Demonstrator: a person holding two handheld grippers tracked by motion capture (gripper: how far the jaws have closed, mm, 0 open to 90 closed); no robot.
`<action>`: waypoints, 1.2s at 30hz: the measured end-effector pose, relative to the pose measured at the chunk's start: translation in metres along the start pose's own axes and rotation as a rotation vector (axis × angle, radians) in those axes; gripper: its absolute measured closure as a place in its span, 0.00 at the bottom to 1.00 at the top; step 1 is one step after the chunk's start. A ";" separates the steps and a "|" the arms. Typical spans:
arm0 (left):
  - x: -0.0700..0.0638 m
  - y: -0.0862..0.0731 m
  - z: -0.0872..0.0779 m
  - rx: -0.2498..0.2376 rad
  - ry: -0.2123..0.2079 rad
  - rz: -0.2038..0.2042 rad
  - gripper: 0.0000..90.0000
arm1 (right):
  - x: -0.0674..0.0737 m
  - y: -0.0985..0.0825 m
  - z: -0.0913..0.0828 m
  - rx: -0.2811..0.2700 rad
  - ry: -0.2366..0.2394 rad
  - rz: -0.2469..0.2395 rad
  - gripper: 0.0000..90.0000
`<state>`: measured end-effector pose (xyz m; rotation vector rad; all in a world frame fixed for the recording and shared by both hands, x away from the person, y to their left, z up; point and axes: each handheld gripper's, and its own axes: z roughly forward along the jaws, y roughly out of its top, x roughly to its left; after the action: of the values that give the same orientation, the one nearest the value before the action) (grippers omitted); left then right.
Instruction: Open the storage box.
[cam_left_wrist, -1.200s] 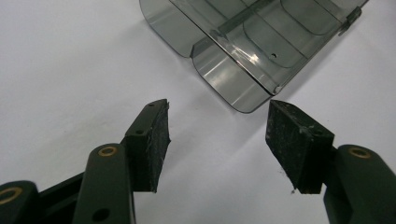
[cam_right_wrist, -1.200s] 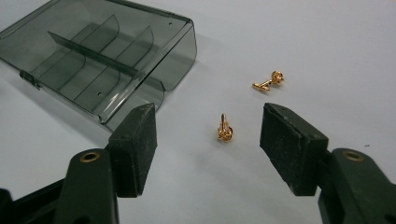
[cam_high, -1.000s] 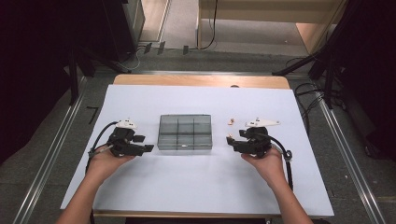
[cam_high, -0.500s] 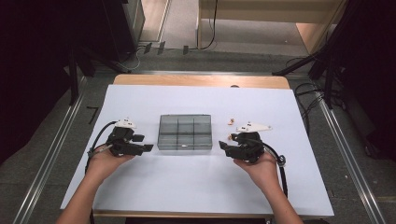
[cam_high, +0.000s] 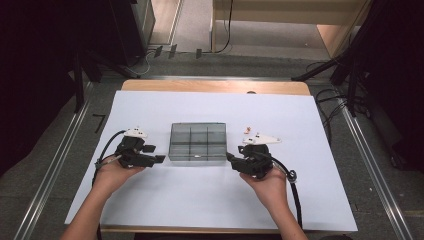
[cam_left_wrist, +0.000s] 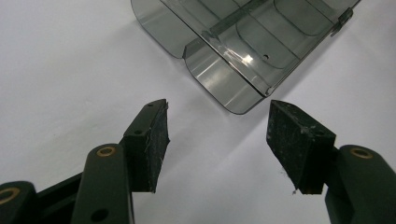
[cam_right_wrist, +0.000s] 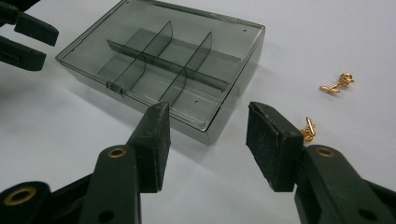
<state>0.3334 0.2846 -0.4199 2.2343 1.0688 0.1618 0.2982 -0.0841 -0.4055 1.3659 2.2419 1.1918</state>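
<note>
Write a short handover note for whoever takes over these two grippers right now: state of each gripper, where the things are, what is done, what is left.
Left gripper: open, empty, level with the left end of the smoky transparent plastic compartment box, not touching it.
Right gripper: open, empty, near the box's right front corner; its jaws have just been closing, with nothing between them.
Box: mid-table on the white sheet, lid shut, compartments look empty.
Two small gold metal pieces lie loose to the right of the box.
Done: nothing visibly.
Left, probably: open the lid, put the gold pieces in.
</note>
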 end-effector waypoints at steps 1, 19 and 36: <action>0.000 0.000 0.000 0.002 -0.004 0.004 0.44 | 0.002 0.000 0.001 0.001 -0.001 0.003 0.57; -0.002 0.000 0.001 -0.008 -0.013 -0.001 0.44 | 0.037 -0.012 0.013 -0.033 -0.077 0.055 0.61; -0.002 0.000 0.002 -0.005 -0.019 -0.002 0.44 | 0.064 -0.028 0.031 -0.035 -0.072 0.112 0.67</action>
<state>0.3322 0.2821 -0.4214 2.2255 1.0591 0.1418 0.2653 -0.0220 -0.4344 1.5128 2.1106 1.1916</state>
